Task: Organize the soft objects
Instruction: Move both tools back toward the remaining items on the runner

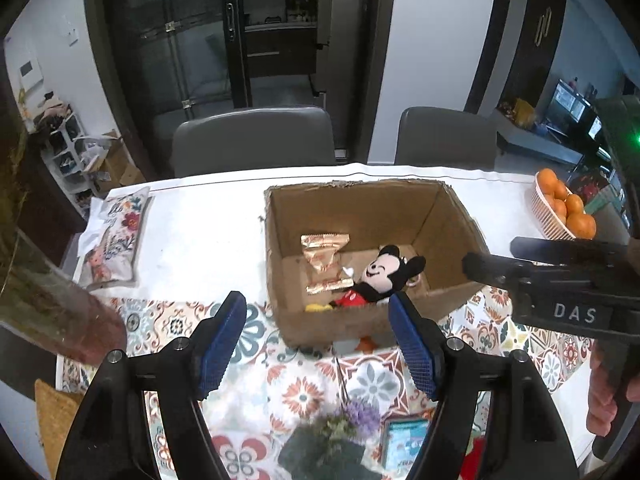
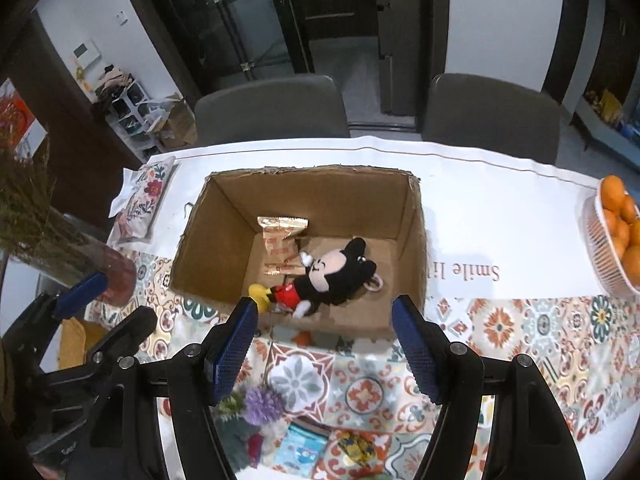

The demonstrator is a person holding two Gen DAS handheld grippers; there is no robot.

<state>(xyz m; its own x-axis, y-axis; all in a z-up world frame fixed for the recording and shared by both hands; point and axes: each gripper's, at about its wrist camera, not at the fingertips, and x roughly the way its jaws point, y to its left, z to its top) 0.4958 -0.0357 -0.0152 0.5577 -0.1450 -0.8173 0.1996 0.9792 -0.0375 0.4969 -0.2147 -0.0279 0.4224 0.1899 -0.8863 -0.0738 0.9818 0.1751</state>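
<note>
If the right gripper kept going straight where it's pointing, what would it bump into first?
Probably the near wall of the cardboard box, or just past it the mouse plush lying inside. The right gripper is open and empty; depth is hard to judge.

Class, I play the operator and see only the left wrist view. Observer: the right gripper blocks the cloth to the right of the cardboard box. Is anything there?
Observer: Printed lettering starting "Smile" on the white cloth.
Operator: Anything beside the blue packet near me?
Observer: A small yellow packet lies right of the blue packet.
Operator: The box wall hides the plush's legs.
Observer: The mouse plush has one yellow shoe in plain sight.
</note>
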